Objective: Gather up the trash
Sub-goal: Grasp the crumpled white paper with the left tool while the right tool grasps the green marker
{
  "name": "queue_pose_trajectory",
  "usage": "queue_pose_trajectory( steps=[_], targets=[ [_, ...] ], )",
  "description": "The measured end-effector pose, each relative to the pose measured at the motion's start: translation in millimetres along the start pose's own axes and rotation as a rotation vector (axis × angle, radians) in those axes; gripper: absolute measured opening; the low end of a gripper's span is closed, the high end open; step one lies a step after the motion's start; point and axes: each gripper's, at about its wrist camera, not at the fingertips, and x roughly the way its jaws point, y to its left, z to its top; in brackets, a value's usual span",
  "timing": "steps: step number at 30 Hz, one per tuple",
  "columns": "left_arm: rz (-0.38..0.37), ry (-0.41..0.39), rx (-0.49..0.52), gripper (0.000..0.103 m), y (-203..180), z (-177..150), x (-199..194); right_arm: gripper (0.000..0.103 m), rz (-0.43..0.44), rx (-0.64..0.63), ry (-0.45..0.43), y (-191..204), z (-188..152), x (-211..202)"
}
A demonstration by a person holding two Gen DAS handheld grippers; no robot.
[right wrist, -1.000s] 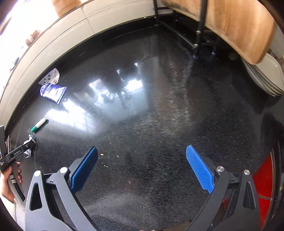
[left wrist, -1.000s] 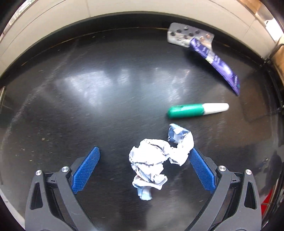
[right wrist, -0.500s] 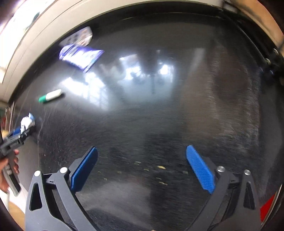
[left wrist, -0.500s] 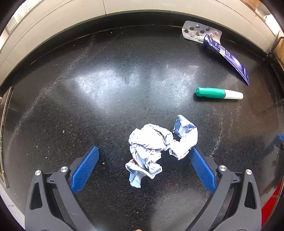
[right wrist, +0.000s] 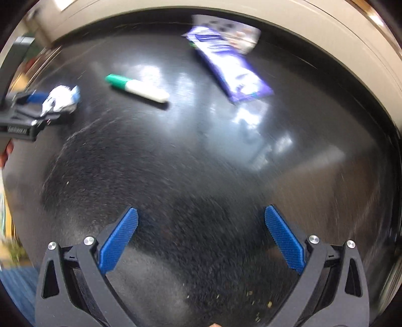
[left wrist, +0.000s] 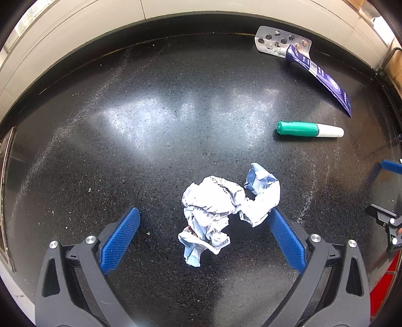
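Note:
A crumpled white paper wad (left wrist: 221,208) lies on the black speckled floor between the fingers of my left gripper (left wrist: 204,221), which is open; the wad touches the right finger. Beyond it lie a green and white marker (left wrist: 309,129), a purple wrapper (left wrist: 324,78) and a silver blister pack (left wrist: 279,41). My right gripper (right wrist: 201,221) is open over bare floor with nothing between its fingers. In the blurred right wrist view the marker (right wrist: 137,88), the purple wrapper (right wrist: 231,65), the blister pack (right wrist: 233,30) and the paper wad (right wrist: 60,99) by my left gripper (right wrist: 37,100) lie ahead.
A pale baseboard (left wrist: 176,10) curves along the far edge of the floor. A red object (left wrist: 384,286) shows at the lower right of the left wrist view. Part of my right gripper (left wrist: 387,193) enters at that view's right edge. Small crumbs (right wrist: 258,304) dot the floor.
The right gripper has swung left and closer to the trash; marker and wrapper now loom larger in its view. The left gripper stays around the paper wad, shifted slightly.

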Motion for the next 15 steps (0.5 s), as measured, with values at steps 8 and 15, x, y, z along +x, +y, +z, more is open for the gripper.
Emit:
queue_pose_trajectory(
  steps=[8, 15],
  targets=[
    [-0.043, 0.02, 0.143, 0.098, -3.0, 2.6, 3.6, 0.098, 0.074, -0.255, 0.016, 17.7, 42.1, 12.3],
    [-0.068, 0.055, 0.228, 0.097, -2.7, 12.8, 8.1, 0.098, 0.112, -0.395, 0.017, 51.8, 98.9, 29.0]
  ],
)
